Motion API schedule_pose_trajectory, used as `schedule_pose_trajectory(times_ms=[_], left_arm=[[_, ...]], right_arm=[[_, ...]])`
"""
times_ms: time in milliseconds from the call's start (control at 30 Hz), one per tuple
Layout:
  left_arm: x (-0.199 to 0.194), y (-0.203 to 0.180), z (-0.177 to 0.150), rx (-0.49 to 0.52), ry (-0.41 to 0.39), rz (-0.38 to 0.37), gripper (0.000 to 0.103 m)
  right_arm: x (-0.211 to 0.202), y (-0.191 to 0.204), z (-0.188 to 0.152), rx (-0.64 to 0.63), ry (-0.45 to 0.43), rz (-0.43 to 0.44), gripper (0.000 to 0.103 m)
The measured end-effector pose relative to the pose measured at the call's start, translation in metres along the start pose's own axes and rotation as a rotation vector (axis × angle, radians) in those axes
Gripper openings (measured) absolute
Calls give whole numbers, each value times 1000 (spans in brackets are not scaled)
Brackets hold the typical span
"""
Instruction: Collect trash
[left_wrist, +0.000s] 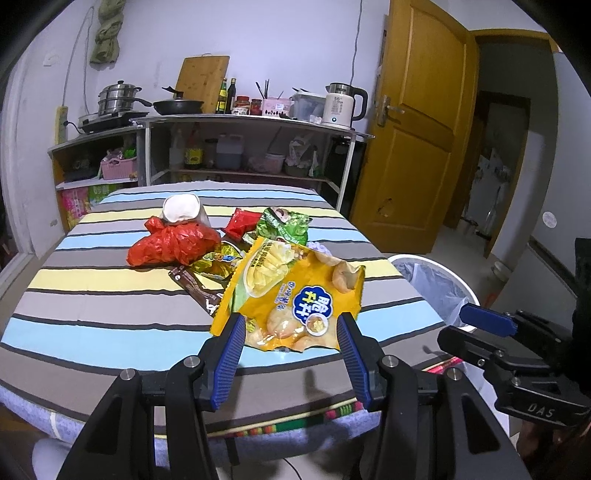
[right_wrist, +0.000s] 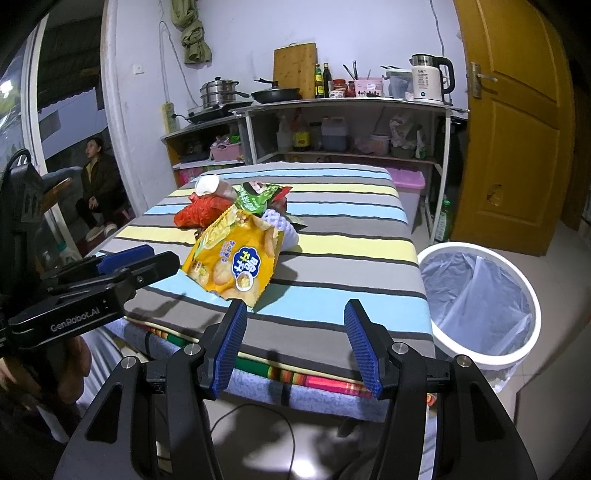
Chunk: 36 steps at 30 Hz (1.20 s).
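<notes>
Striped cloth, grey, pale blue and yellow bands, covers the table; all trash lies on it in one heap toward the far middle. White round bin stands on the floor just beside the table's right edge, lined with a clear bag; interior as far as visible holds only the liner, bottom not in view.

Yellow snack bag: largest item, nearest the grippers. Lies flat-ish, long axis running from the near table edge back toward the heap, printed side up, torn jagged end toward the bin side. Its near end sits between the left gripper tips in the left wrist view; jaws spread wide, pads not pressing on it. Whether the tips touch the bag: cannot tell.

Right gripper: jaws spread, nothing between them, over the near table edge, apart from the bag.

Red plastic bag, crumpled, left of heap. Green wrapper behind the yellow bag, partly covered. White-mouthed cup on its side behind the red bag, opening toward the camera. Small red packet; brown wrapper partly under the yellow bag. Pale lavender item half hidden, not identifiable.
</notes>
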<state>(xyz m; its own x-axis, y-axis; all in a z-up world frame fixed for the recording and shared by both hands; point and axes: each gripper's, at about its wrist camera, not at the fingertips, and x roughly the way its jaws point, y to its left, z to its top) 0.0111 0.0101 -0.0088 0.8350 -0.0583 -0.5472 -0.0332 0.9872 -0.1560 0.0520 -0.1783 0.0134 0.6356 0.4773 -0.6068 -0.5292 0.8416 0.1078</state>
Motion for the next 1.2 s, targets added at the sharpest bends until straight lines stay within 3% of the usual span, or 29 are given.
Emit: schedule_pose_trajectory(times_ms=[400,933,1000,1133,1200], left_arm=[[51,27,12,30,62,14,51],[93,45,22,36,144,-110,54],[94,46,21,33,152,-125,49],[97,49,19,28,167,-141,24],[96,50,17,22,169,-147,19]], right_arm=[[23,-2,8,-7,30,13,56],[47,-2,20,-12,56,8,56],[47,-1,21,-12,57,6,56],[48,-1,21,-11,62,2,56],[49,-1,21,-10,65,2,56]])
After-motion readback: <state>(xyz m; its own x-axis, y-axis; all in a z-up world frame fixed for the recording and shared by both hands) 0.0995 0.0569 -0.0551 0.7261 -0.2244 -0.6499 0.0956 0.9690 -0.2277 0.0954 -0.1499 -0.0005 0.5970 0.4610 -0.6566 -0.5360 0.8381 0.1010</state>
